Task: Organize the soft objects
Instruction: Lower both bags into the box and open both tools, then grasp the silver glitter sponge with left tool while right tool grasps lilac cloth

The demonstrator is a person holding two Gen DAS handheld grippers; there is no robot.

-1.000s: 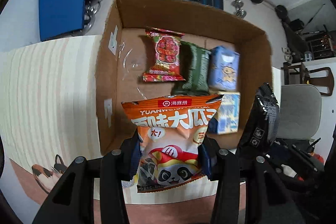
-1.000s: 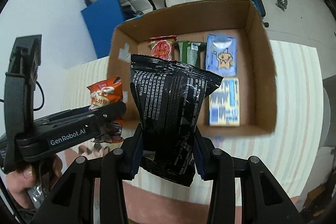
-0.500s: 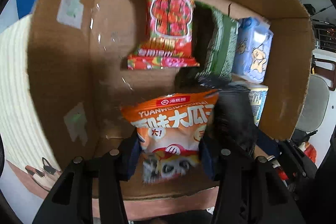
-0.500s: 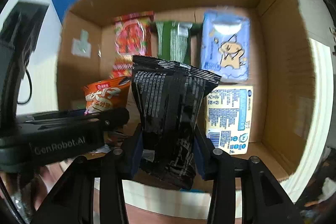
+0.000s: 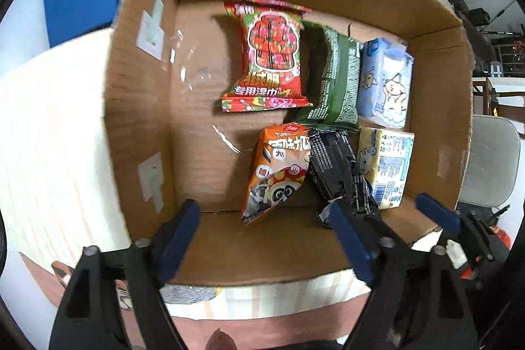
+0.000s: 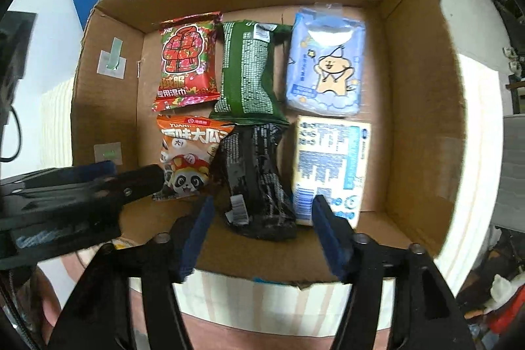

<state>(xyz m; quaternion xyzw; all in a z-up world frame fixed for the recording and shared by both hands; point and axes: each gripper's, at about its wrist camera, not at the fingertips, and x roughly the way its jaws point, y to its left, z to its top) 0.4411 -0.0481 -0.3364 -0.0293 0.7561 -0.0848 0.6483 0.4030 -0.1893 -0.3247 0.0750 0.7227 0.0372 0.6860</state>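
Right gripper [image 6: 262,220] jaws just opened, apart over the black foil snack pouch [image 6: 257,179] lying on the brown cardboard box [image 6: 423,127] floor, between orange panda packet [image 6: 188,156] and yellow tissue pack [image 6: 331,166].

Left wrist view: close above the box [image 5: 436,127], facing steeply down, fingers [image 5: 178,235] at 6 o'clock. Right wrist view: close above, facing straight down. Shared: box interior, all six packs; orange pack [image 6: 187,159] at 9 o'clock from centre.
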